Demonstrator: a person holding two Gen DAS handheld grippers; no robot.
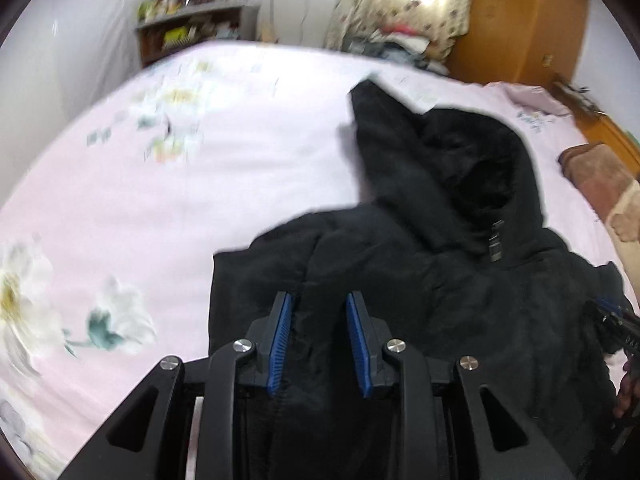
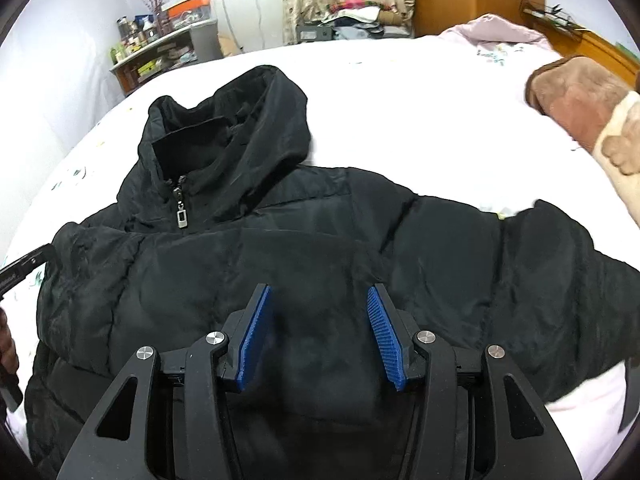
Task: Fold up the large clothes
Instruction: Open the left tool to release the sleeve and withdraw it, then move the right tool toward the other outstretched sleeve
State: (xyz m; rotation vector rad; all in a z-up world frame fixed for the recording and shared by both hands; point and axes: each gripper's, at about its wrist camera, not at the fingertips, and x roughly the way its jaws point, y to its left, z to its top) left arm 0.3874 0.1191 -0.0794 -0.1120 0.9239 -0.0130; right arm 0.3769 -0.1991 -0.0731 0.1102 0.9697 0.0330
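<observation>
A black hooded puffer jacket (image 1: 420, 280) lies on the pink floral bed sheet (image 1: 200, 184), hood (image 1: 460, 152) toward the far side, zipper pull (image 1: 496, 246) at the collar. In the left wrist view its left sleeve is folded over the body. My left gripper (image 1: 320, 300) is open just above the jacket's left part, nothing between its blue pads. In the right wrist view the jacket (image 2: 280, 264) fills the middle, right sleeve (image 2: 560, 280) stretched out to the right. My right gripper (image 2: 320, 292) is open and empty above the jacket's chest.
A brown folded blanket (image 2: 580, 100) lies on the bed at the right. A cluttered shelf (image 2: 160, 48) stands by the far left wall. A wooden wardrobe (image 1: 520, 20) and a clothes pile (image 2: 352, 16) stand beyond the bed. The bed sheet (image 2: 420, 100) spreads beyond the hood.
</observation>
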